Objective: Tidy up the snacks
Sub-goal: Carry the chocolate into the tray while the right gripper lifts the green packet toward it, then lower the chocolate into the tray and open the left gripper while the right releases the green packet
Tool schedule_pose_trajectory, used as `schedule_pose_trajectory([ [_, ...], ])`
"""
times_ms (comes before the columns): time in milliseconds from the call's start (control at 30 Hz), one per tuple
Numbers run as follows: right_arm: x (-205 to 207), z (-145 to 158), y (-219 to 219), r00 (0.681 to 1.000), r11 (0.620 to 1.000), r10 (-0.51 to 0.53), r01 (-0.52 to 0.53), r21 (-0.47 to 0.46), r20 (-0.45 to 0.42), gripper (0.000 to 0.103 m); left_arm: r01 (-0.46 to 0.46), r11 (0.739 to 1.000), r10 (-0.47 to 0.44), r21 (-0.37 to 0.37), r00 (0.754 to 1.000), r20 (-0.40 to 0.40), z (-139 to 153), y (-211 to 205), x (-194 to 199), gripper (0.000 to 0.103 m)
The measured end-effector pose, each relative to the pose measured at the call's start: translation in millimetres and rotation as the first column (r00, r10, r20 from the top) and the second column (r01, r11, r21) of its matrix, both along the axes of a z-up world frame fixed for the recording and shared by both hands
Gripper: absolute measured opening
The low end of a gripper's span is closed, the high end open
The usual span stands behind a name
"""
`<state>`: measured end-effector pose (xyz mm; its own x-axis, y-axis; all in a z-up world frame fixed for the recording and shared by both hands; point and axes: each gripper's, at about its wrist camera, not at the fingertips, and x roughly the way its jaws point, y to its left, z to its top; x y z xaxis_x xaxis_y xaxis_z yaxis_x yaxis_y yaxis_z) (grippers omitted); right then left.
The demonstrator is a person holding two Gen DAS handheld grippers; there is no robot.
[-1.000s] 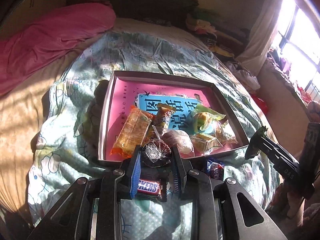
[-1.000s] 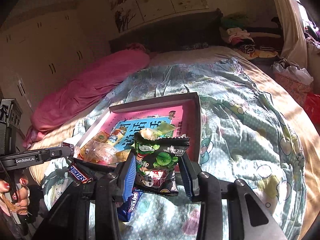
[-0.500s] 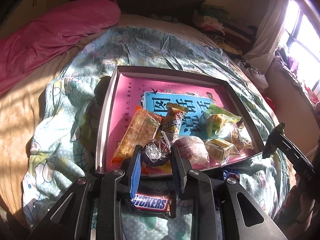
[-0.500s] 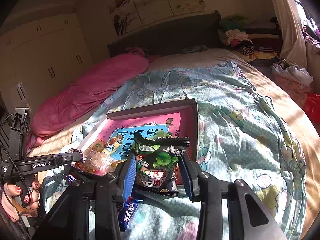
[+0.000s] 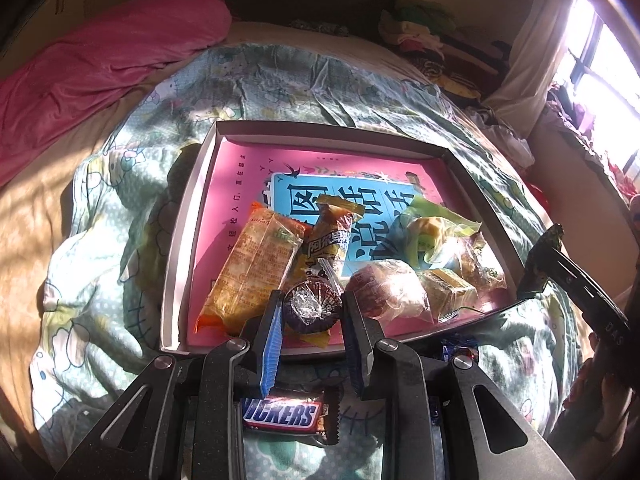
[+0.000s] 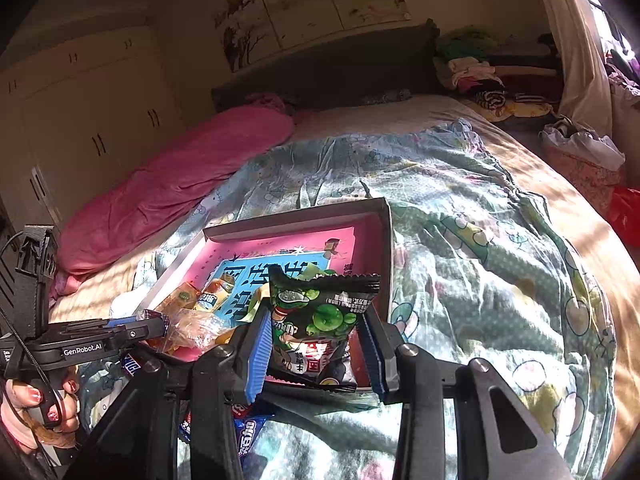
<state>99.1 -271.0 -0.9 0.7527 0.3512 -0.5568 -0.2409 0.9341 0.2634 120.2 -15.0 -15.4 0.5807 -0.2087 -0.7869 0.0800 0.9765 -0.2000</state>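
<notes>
A shallow box [image 5: 188, 216] with a pink and blue printed bottom lies on the bed and holds several wrapped snacks. My left gripper [image 5: 312, 306] is shut on a round dark cake in clear wrap [image 5: 310, 308], held just over the box's near edge. A Snickers bar [image 5: 286, 416] lies on the quilt under that gripper. In the right wrist view my right gripper [image 6: 316, 336] is shut on a black and green snack packet [image 6: 316, 320] at the near corner of the box [image 6: 386, 240]. The left gripper [image 6: 156, 326] shows at the left of that view.
A rumpled patterned quilt [image 6: 480, 260] covers the bed, with a pink blanket [image 6: 180, 176] along its left side. A blue packet [image 6: 248, 432] lies on the quilt under the right gripper. Clothes pile [image 6: 472, 68] sits by the headboard. A person's hand [image 6: 36, 404] holds the left gripper's handle.
The left gripper has carried the round cake forward and lower toward the box, so the box looks larger. The right gripper has kept still with its packet.
</notes>
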Motion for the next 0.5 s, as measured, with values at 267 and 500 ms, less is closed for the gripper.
schedule_pose_trajectory([
  [267, 6.9, -5.0, 3.0, 1.000, 1.000, 0.001, -0.001, -0.024, -0.009, 0.041, 0.007, 1.000, -0.007, 0.007, 1.000, -0.009, -2.8, -3.9, 0.2, 0.028],
  [500, 12.5, -11.3, 5.3, 1.000, 0.999, 0.004, -0.005, -0.033, -0.030, 0.041, 0.008, 1.000, -0.008, 0.008, 1.000, -0.010, -3.3, -3.8, 1.0, 0.028],
])
